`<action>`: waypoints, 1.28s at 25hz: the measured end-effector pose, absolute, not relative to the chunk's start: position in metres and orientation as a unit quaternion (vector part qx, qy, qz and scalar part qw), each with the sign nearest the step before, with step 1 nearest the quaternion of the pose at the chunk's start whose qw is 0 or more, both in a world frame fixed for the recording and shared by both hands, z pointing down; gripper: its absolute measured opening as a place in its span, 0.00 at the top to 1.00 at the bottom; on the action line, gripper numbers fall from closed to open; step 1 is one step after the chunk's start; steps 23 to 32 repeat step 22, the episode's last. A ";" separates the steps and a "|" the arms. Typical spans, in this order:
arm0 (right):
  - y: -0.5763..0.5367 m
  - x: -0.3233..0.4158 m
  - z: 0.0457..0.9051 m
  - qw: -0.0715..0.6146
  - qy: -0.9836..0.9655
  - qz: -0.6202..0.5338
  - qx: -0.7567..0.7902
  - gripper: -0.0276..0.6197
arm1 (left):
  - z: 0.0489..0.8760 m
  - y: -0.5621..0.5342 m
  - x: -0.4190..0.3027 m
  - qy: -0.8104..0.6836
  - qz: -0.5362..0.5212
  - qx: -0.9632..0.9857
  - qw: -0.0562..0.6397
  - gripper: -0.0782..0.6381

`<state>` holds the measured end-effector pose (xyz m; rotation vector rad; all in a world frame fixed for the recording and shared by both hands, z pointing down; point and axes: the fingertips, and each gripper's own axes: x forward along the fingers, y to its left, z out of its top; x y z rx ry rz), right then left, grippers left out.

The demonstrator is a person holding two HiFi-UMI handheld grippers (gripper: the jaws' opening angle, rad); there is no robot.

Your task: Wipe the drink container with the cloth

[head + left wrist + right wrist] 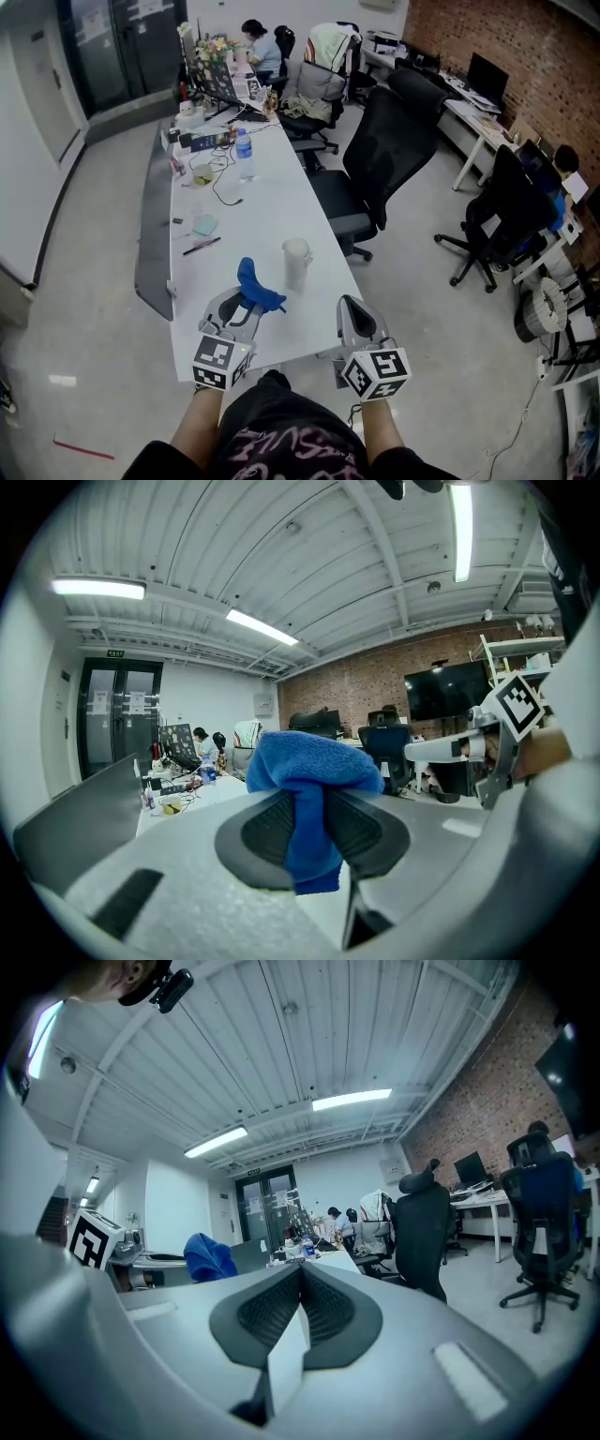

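A pale drink cup [296,261] stands upright near the right edge of the long white table [272,202]. My left gripper [246,309] is shut on a blue cloth [257,287], held over the table's near end, a little left of the cup and nearer to me. In the left gripper view the cloth [309,785] bulges out above the pads and hangs down between them. My right gripper [352,307] is off the table's right front corner, shut with nothing in it. In the right gripper view its pads [323,1312] meet, and the cloth [208,1258] shows to the left.
A water bottle [245,155], cables, a pen [202,246] and desk clutter lie farther up the table. A grey panel [155,225] runs along its left side. Black office chairs [389,159] stand to the right. A person [258,47] sits at the far end.
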<state>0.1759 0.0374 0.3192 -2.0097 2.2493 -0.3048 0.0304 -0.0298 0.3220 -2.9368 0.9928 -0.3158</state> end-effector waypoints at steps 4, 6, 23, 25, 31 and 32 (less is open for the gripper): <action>0.040 0.178 0.319 0.058 0.740 -0.099 -0.663 0.97 | 0.322 -0.027 0.031 0.317 -0.099 -0.943 0.012 0.77; 0.040 0.178 0.319 0.058 0.739 -0.099 -0.664 0.97 | 0.322 -0.027 0.031 0.316 -0.098 -0.944 0.011 0.77; 0.042 0.181 0.323 0.060 0.737 -0.099 -0.666 0.97 | 0.324 -0.025 0.035 0.310 -0.099 -0.945 0.016 0.77; 0.042 0.181 0.323 0.060 0.737 -0.099 -0.666 0.97 | 0.324 -0.025 0.035 0.310 -0.099 -0.945 0.016 0.77; 0.042 0.181 0.323 0.060 0.737 -0.099 -0.666 0.97 | 0.324 -0.025 0.035 0.310 -0.099 -0.945 0.016 0.77; 0.042 0.181 0.323 0.060 0.737 -0.099 -0.666 0.97 | 0.324 -0.025 0.035 0.310 -0.099 -0.945 0.016 0.77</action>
